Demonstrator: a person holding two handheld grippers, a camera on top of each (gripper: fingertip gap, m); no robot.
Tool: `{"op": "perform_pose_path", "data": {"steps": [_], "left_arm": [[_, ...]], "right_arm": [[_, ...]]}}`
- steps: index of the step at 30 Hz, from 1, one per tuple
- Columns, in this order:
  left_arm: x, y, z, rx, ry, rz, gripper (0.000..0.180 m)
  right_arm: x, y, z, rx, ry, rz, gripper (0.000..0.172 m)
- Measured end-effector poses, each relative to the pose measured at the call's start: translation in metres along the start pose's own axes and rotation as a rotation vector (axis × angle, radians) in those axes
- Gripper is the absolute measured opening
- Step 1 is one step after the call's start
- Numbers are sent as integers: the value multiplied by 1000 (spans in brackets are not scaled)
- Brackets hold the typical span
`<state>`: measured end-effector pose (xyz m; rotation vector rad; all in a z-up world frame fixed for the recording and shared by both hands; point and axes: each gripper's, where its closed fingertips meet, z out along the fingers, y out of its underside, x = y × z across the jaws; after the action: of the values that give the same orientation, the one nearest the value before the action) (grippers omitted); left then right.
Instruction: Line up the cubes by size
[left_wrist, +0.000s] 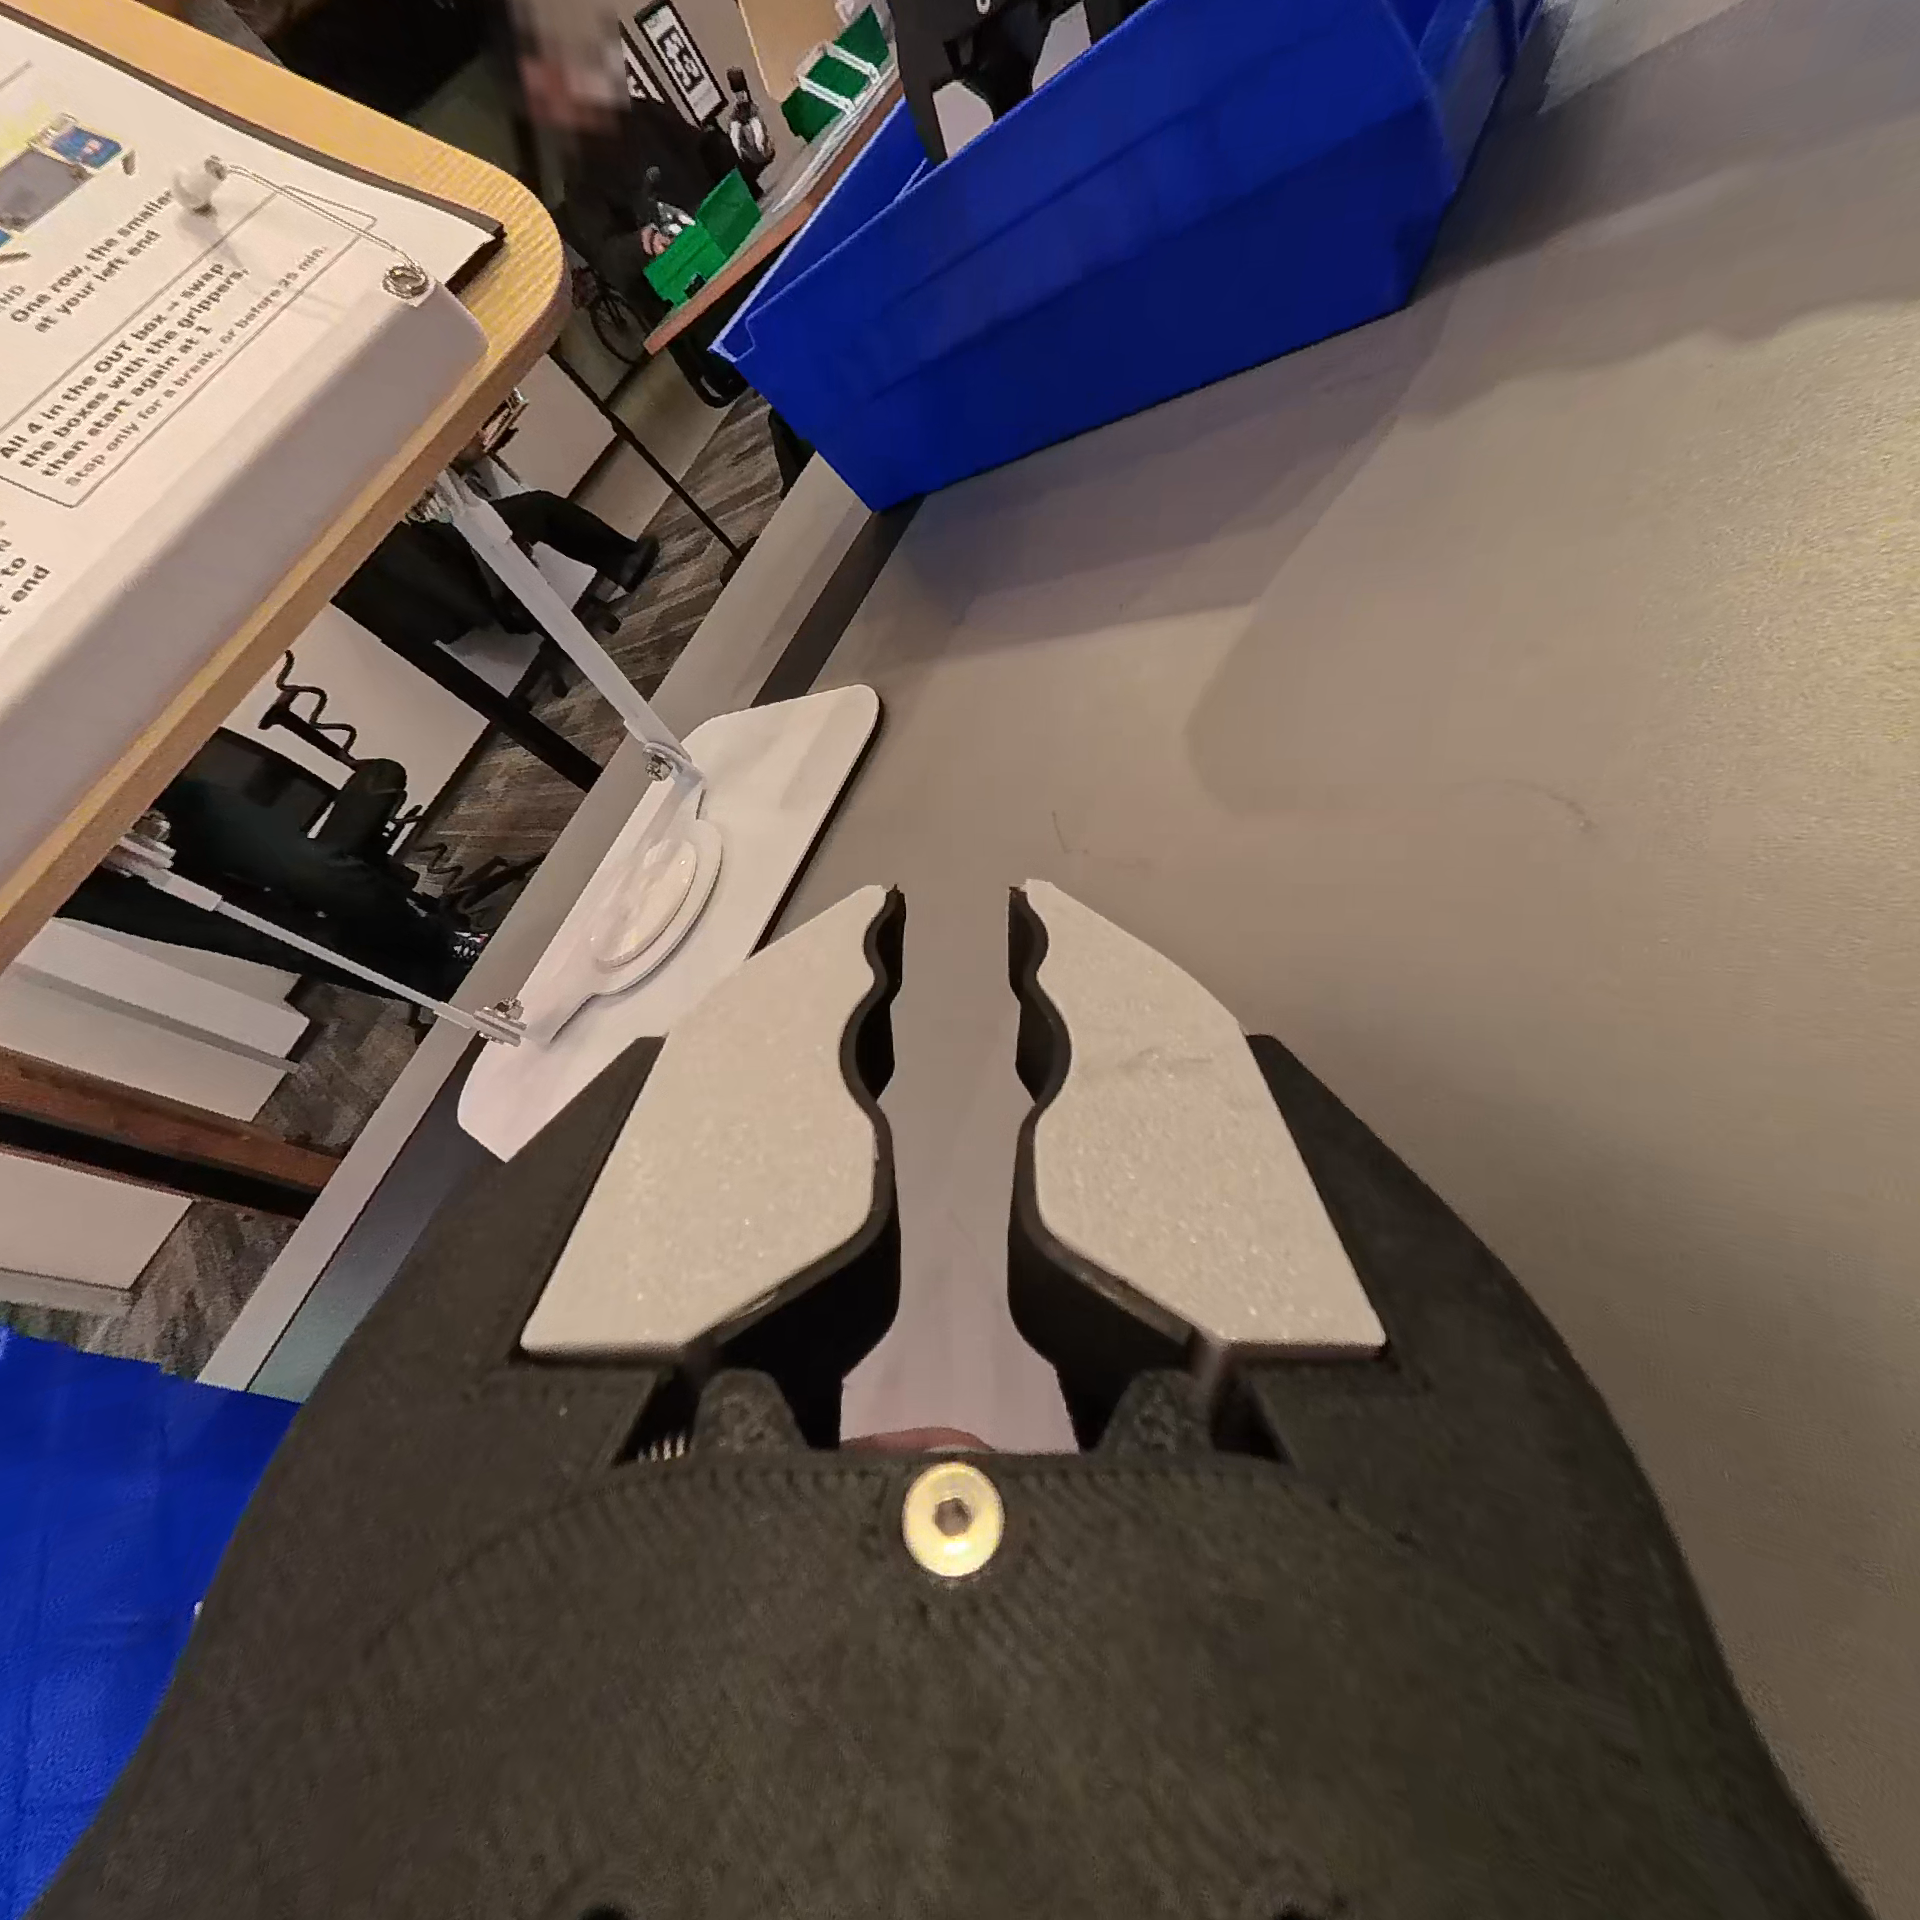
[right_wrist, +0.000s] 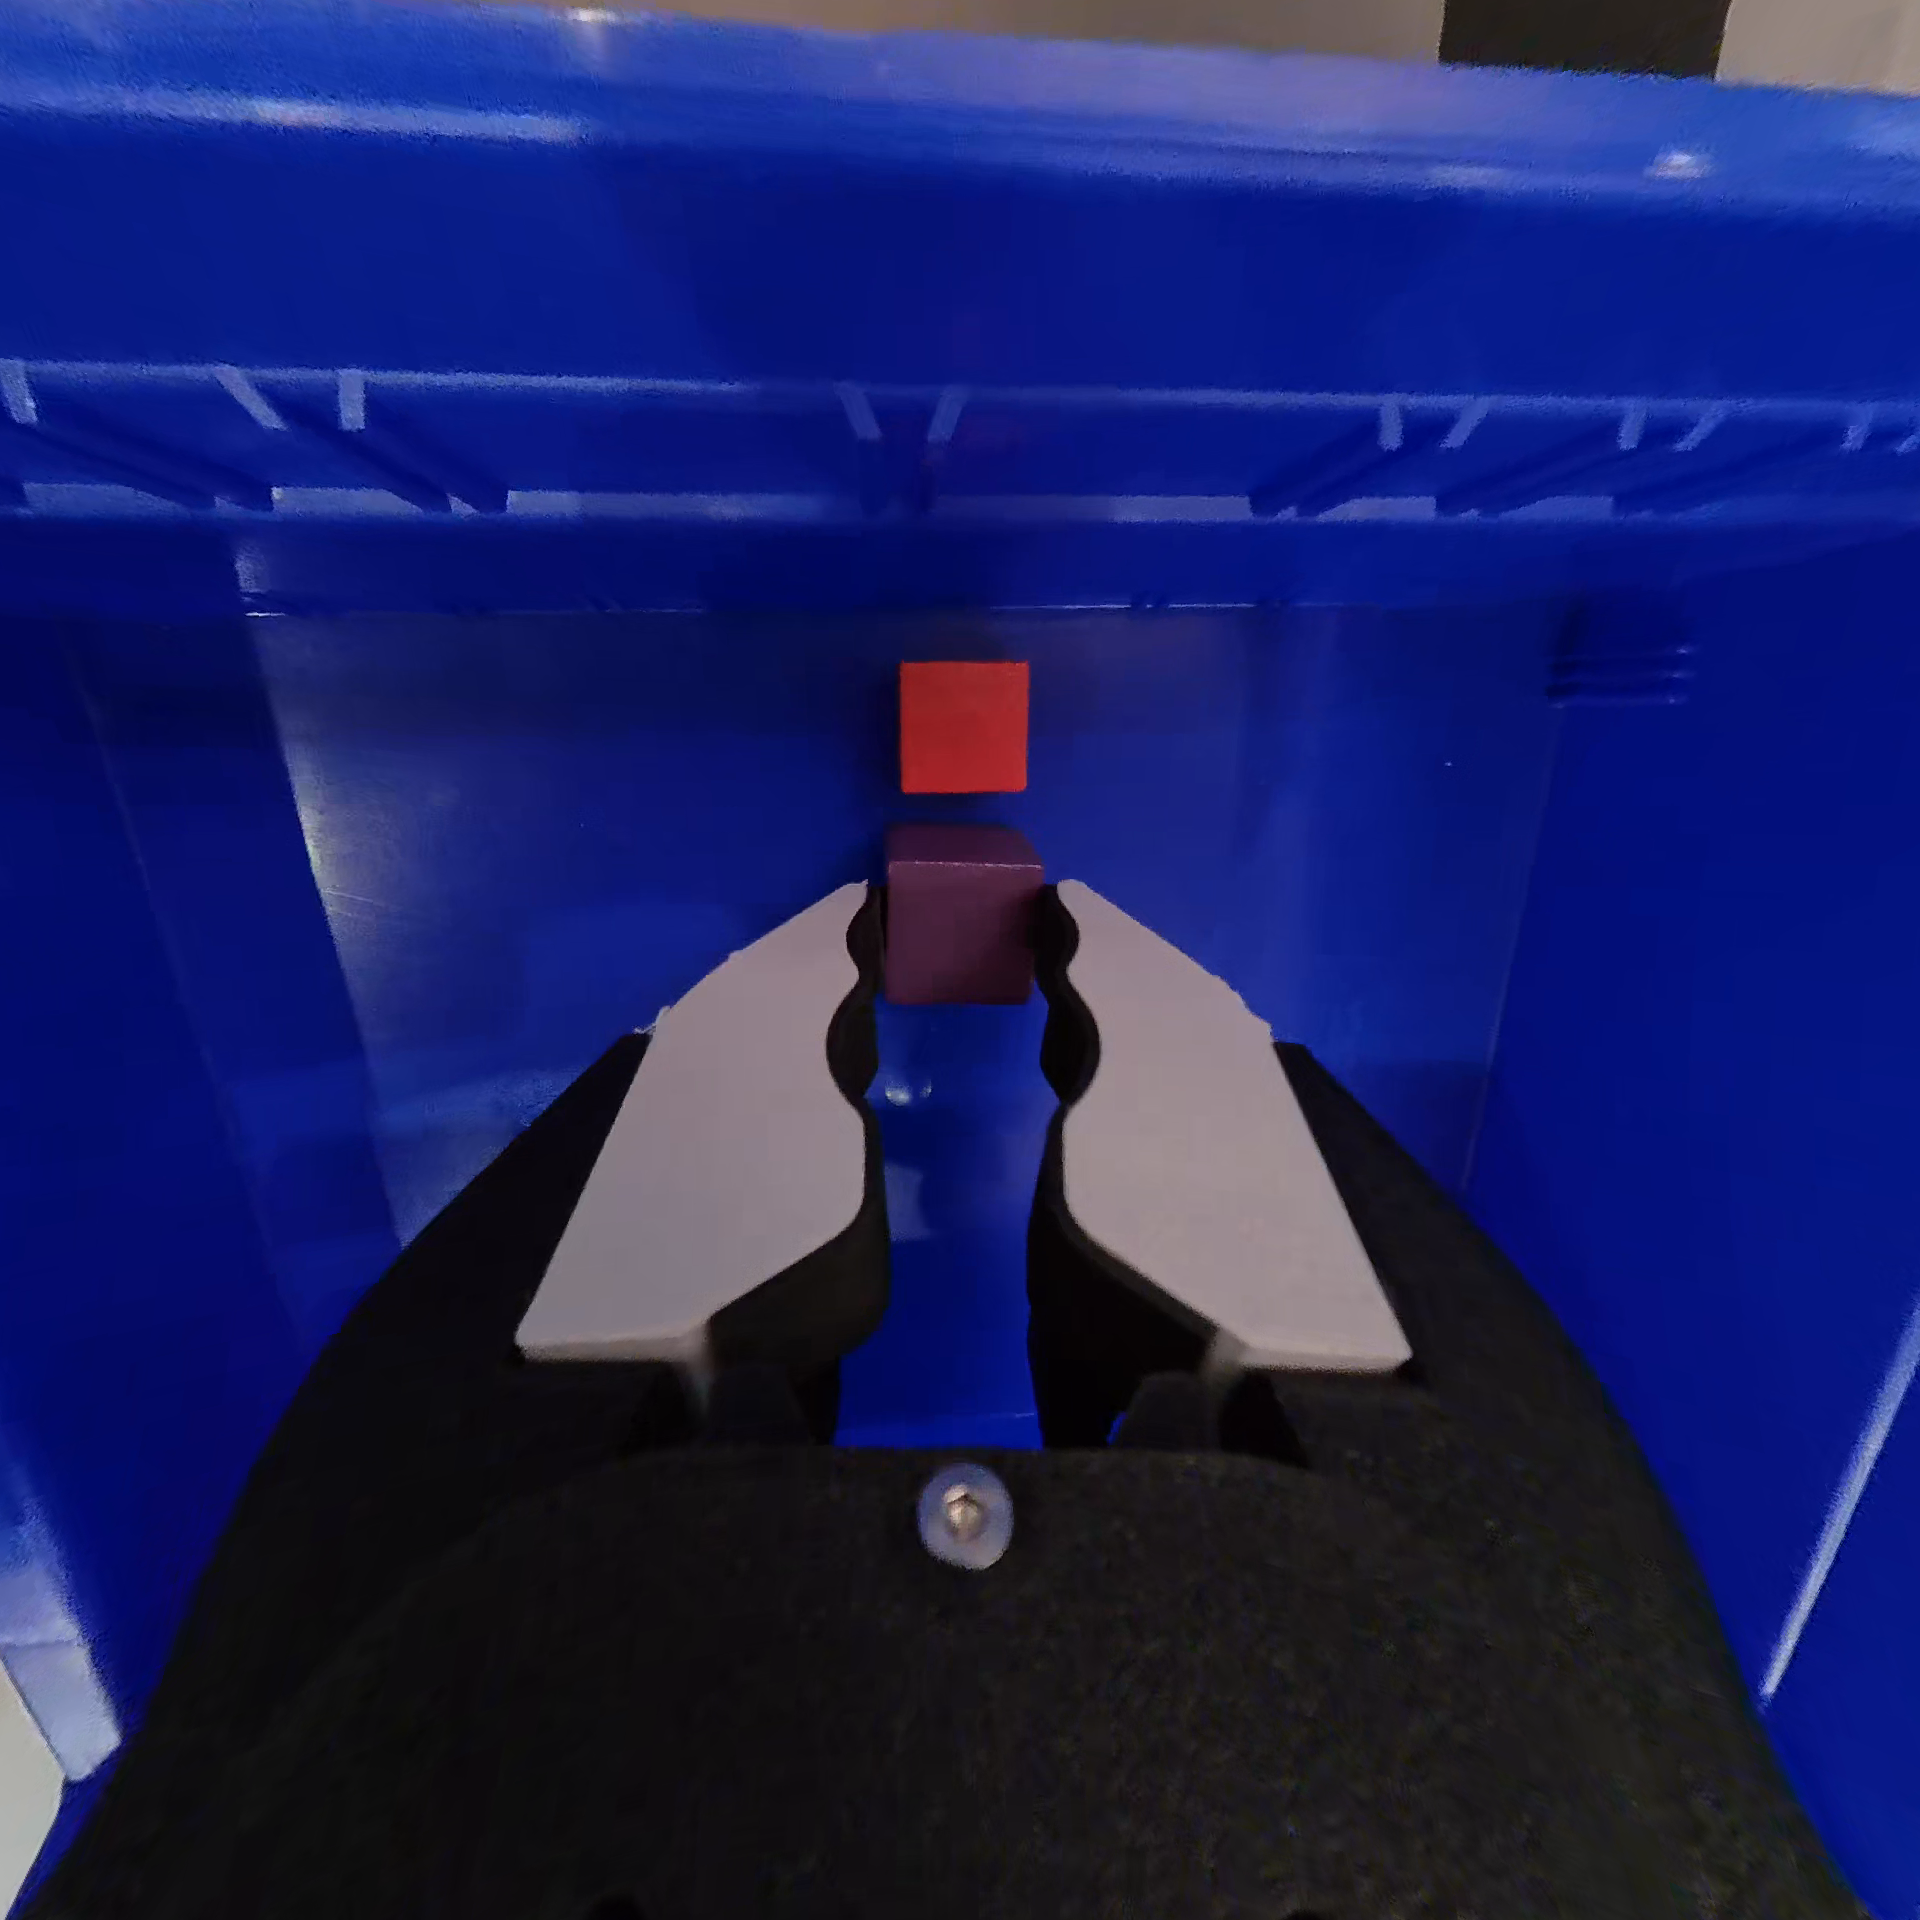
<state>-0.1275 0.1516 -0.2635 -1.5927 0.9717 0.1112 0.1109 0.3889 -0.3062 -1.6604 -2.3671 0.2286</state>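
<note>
A: Gripping a purple cube (right_wrist: 961, 920), the right gripper (right_wrist: 961, 914) reaches inside a blue bin (right_wrist: 1351, 831); both pads press the cube's side faces.

B: And the red cube (right_wrist: 964, 727)?

A: It lies on the bin floor just beyond the purple one, apart from it, toward the far wall.

B: The left gripper (left_wrist: 954, 899)?

A: Its fingers stand slightly apart with nothing between them, above the grey table (left_wrist: 1455, 935) near its left edge, beside a white stand base (left_wrist: 748, 790). Another blue bin (left_wrist: 1091, 260) sits at the table's far edge.
</note>
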Motion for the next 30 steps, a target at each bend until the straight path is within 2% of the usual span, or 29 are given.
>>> {"op": "perform_pose_path", "data": {"steps": [9, 14, 19, 24, 27, 30], "left_arm": [[2, 1, 1, -11, 8, 13, 19], [3, 2, 2, -13, 11, 17, 19], [3, 2, 2, -15, 12, 18, 19], [2, 1, 2, -12, 9, 14, 19], [1, 1, 1, -9, 7, 8, 19], [1, 1, 1, -8, 7, 7, 19]], "right_arm": [[-2, -2, 2, -36, -13, -20, 28], [-4, -2, 3, -54, -37, -19, 35], [0, 0, -3, -65, -3, -23, 35], [9, -8, -49, -24, 152, 13, 35], [5, -32, -98, 63, 343, 41, 30], [-17, -68, -148, 181, 554, 29, 22]]}}
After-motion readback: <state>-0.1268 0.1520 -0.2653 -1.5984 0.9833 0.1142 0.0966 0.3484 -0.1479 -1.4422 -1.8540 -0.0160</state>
